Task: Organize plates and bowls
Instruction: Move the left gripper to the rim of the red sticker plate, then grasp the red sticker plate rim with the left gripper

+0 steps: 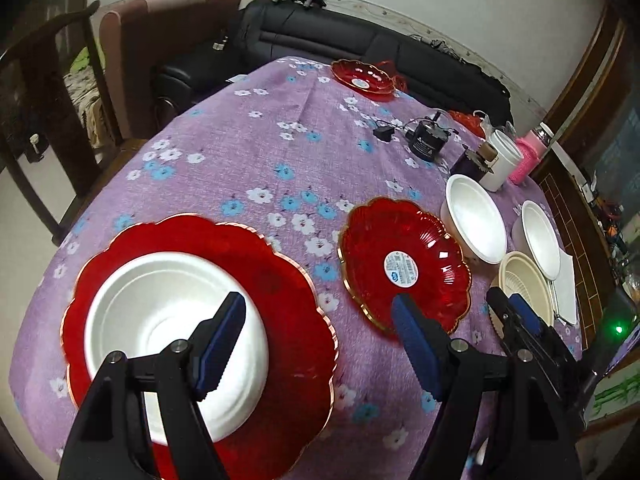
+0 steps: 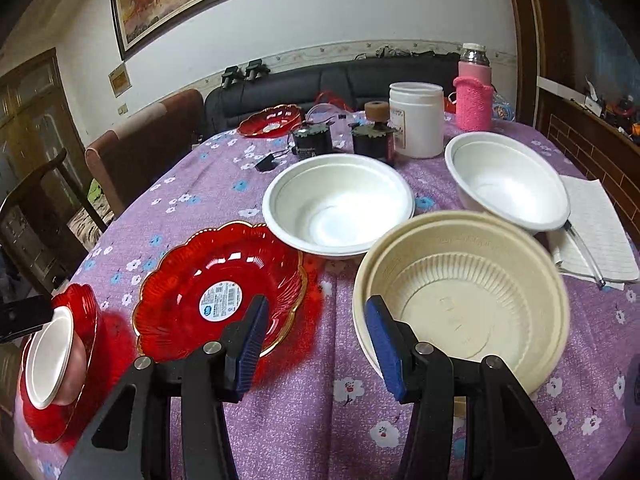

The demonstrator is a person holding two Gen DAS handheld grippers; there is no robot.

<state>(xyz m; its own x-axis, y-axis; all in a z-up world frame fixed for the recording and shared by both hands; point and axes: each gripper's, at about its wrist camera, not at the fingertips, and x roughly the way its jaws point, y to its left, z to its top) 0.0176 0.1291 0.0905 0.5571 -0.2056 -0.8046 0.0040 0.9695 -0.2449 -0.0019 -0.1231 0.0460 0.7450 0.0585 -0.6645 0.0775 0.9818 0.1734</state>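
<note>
Nearest the left wrist camera, the left gripper (image 1: pixel 316 336) is seen with its jaws spread and nothing between them; one blue pad hangs over a white bowl (image 1: pixel 172 340) that sits in a large red plate (image 1: pixel 288 300) close to the near table edge. Bare cloth is left between that plate and a second red plate (image 1: pixel 404 268) (a round label is stuck at its centre). In the right wrist view, the right gripper (image 2: pixel 316 344) is likewise held apart and empty, its right pad at the near rim of a beige bowl (image 2: pixel 464 300), its left pad over the rim of the labelled plate. Open purple flowered tablecloth (image 2: pixel 312 420) is shown between plate and beige bowl. Behind these, two more white bowls (image 2: pixel 340 208) (image 2: pixel 508 180) are set apart, the right one beside a notepad (image 2: pixel 596 228) with a pen near the right edge. Farther back the way is crowded by dark small devices (image 2: pixel 312 140), a white jar (image 2: pixel 416 120) and a pink-sleeved bottle (image 2: pixel 474 92). A third red plate (image 2: pixel 270 122) lies at the far edge, before a dark sofa (image 2: pixel 340 80) and a white wall.
</note>
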